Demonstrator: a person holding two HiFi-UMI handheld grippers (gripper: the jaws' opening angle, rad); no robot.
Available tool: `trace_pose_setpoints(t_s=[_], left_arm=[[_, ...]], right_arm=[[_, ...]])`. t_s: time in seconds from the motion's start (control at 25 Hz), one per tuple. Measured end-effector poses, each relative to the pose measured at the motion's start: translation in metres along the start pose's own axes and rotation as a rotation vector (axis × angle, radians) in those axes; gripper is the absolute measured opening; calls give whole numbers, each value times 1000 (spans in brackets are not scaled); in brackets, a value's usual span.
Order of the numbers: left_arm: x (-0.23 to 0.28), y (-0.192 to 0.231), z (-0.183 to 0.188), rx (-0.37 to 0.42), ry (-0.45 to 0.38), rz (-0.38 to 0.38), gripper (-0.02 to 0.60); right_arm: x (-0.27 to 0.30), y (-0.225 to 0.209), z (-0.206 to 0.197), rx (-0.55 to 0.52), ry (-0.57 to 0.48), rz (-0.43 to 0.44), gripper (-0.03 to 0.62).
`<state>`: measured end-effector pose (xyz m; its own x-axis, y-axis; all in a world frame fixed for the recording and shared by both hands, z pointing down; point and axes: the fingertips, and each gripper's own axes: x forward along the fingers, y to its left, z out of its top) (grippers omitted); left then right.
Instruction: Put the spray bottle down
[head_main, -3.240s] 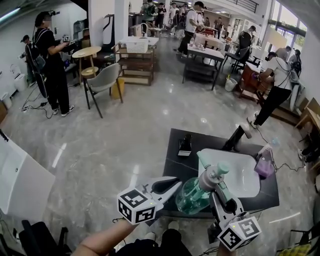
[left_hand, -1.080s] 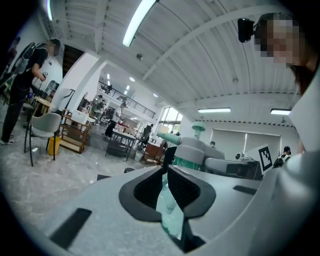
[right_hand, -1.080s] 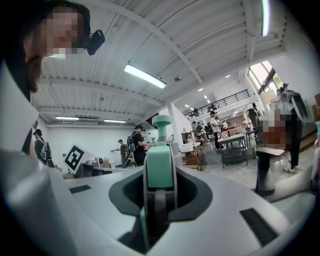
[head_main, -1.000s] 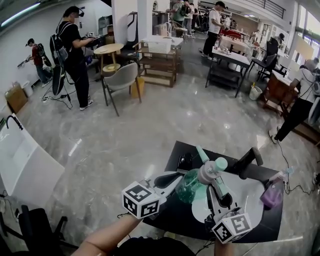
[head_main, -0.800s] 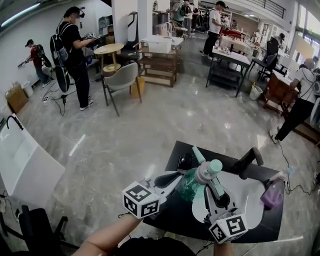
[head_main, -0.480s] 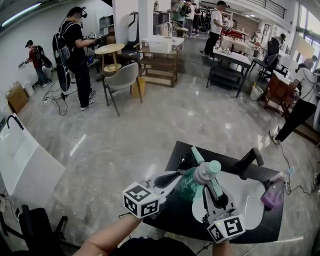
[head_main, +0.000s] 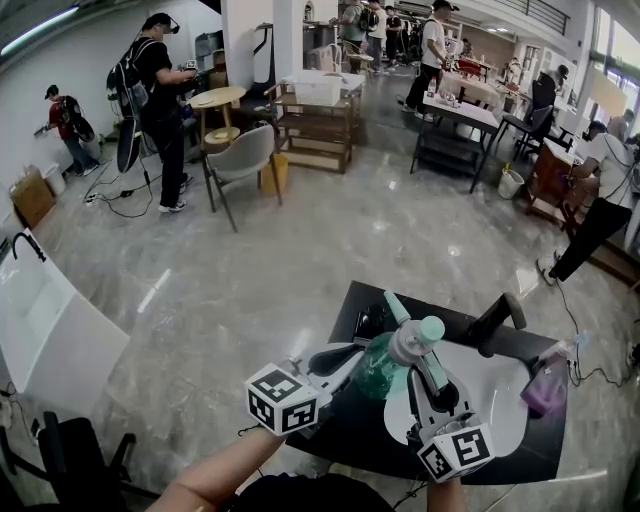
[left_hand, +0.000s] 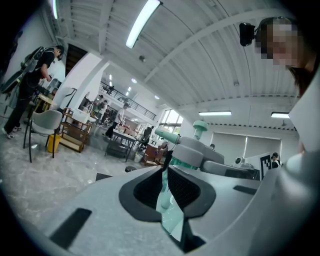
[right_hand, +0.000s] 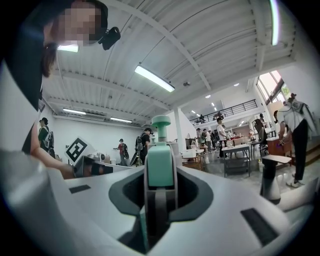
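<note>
From where I stand the put-down hasn't begun: the bottle is up in the air, held between the two grippers over the near-left rim of the sink, above the dark counter the sink sits in. The right gripper comes in from the near side and has its jaws closed about halfway on the mint-green spray head. In its own view that green block fills the gap between the pads. The left gripper reaches in level from the side away from the sink. Its jaws are drawn close together, with a sliver of the green body caught in the slit between them, so I take it that both grippers have a hold. I'd say the next move is to lower the bottle base first onto a bare bit of counter left of the sink, keeping it upright. The base should be down flat before either grip lets go, because it is tilted now and top-heavy and could tip into the sink. The bottle itself is clear green plastic with a rounded body, a pale grey collar, a mint nozzle pointing away from the person and a small round mint cap. I can't tell how much liquid is inside.
</note>
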<state>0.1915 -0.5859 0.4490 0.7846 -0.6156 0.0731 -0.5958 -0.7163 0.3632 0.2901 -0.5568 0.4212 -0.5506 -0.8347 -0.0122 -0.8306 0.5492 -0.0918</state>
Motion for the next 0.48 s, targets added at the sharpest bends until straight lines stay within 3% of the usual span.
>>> trace_pose_setpoints(t_s=[0.48], left_arm=[[4,-4,-4,-8,31,-33,34]], right_arm=[[7,0,0,-5,33,11,80]])
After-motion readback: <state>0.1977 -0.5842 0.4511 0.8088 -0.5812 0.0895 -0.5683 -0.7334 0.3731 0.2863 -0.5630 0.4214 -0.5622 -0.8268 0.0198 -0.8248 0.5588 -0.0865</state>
